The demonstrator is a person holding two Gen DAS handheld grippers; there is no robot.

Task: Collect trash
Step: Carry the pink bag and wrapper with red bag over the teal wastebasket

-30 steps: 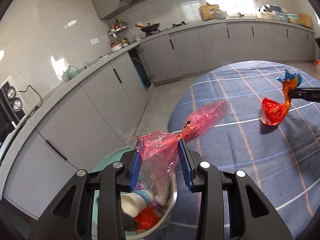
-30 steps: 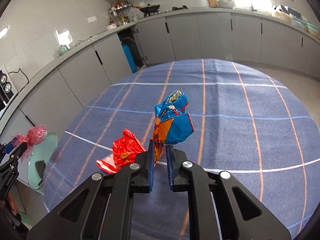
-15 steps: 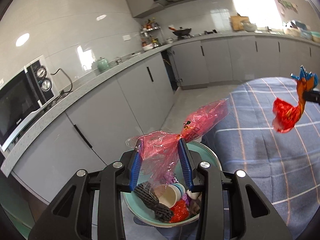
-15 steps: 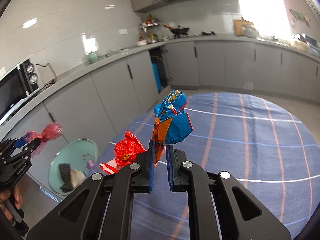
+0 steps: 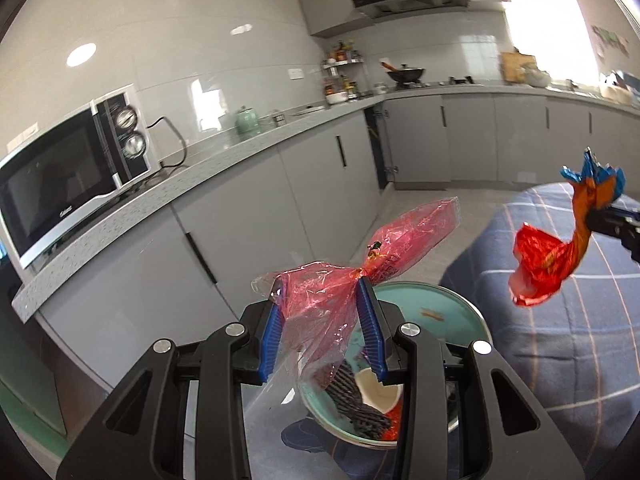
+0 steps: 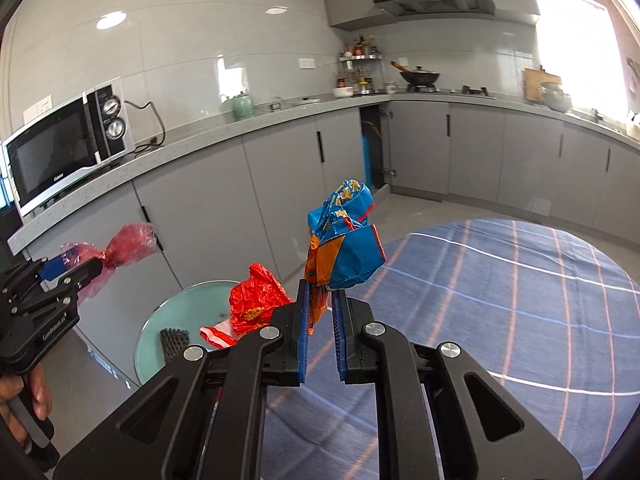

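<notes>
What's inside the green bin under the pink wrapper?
In the green bin you can see a black mesh sleeve, a paper cup and something red. The left gripper and its pink wrapper hide the rest.

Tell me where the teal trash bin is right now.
The teal trash bin sits low on the floor beside the blue checked tablecloth, directly under the left gripper and its pink plastic wrapper; the right wrist view shows it lower left.
</notes>
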